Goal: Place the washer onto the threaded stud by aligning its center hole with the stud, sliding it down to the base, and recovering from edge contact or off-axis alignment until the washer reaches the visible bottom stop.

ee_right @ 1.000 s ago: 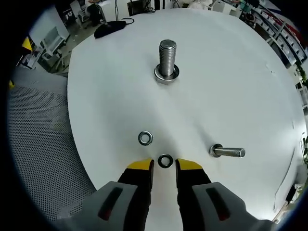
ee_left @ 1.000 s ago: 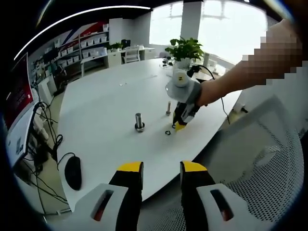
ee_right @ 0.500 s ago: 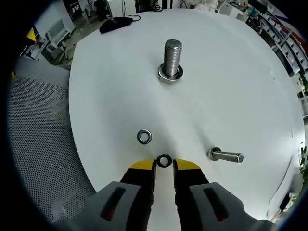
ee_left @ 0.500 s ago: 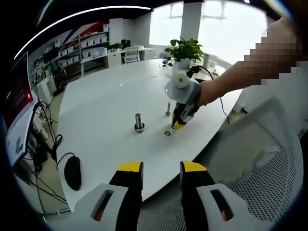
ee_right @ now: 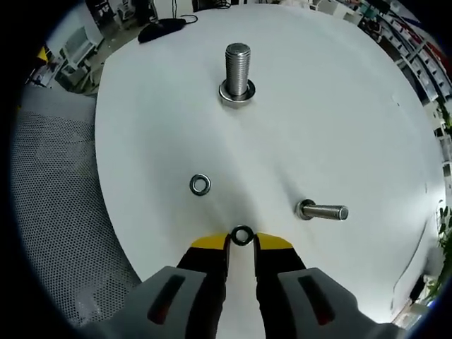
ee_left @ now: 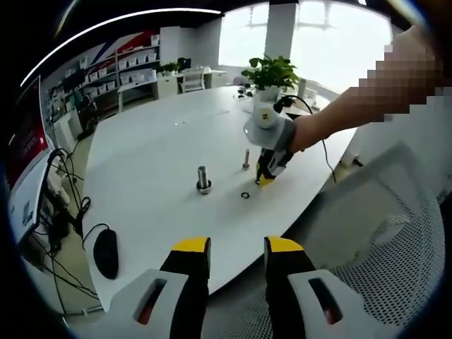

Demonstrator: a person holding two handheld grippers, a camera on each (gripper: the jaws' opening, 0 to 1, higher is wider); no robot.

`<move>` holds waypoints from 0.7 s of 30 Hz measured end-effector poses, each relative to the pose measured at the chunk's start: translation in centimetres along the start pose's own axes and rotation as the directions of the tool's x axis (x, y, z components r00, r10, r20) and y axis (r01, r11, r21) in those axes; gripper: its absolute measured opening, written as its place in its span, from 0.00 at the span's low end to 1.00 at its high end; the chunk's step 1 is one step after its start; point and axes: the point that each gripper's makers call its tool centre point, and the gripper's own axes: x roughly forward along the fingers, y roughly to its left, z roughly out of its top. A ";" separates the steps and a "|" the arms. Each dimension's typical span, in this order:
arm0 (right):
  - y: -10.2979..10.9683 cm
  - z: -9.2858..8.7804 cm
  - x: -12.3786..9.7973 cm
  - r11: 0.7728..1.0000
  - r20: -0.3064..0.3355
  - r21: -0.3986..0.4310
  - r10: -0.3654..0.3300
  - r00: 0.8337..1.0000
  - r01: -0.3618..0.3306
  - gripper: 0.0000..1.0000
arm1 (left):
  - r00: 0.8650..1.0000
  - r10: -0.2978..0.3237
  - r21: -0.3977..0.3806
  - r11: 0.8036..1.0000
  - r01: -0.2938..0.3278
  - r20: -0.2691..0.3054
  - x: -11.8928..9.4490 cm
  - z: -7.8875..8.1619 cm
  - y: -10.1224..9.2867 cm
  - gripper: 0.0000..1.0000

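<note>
In the right gripper view my right gripper [ee_right: 241, 241] is shut on a small dark washer [ee_right: 242, 235], pinched edgewise between the yellow tips. Ahead stands the large threaded stud [ee_right: 237, 69], upright on the white table [ee_right: 339, 113], with a washer around its base. A second loose washer [ee_right: 200, 185] lies flat to the left of my tips. In the left gripper view the right gripper [ee_left: 265, 178] hovers just right of the stud [ee_left: 203, 179] and the loose washer [ee_left: 245, 195]. My left gripper [ee_left: 236, 247] stands open with nothing in it, back from the table edge.
A smaller bolt [ee_right: 321, 211] stands to the right of the stud. A black mouse [ee_left: 107, 253] and cables lie at the table's near left edge. A potted plant [ee_left: 272, 74] sits at the far side. A white mesh chair [ee_left: 395, 233] is beside the table.
The right jaws closed on the washer. Since then the right gripper view has shifted: the loose washer and stud sit farther from the tips. The left gripper has not moved.
</note>
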 end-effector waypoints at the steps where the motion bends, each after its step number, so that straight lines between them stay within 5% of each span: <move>1: 0.0 0.0 0.0 1.000 0.001 -0.004 -0.001 1.000 0.001 0.17 | 1.000 0.000 0.001 1.000 0.000 -0.001 0.0 0.0 0.0 0.28; 14: 0.7 -0.2 -0.5 1.000 -0.096 -0.021 0.011 0.995 -0.013 0.17 | 1.000 0.009 -0.002 1.000 -0.009 -0.007 -0.1 0.0 0.1 0.28; 21: 0.8 -0.3 -1.0 1.000 -0.080 -0.011 0.010 0.997 -0.011 0.17 | 1.000 0.018 -0.007 1.000 -0.018 -0.008 -0.1 -0.1 0.3 0.28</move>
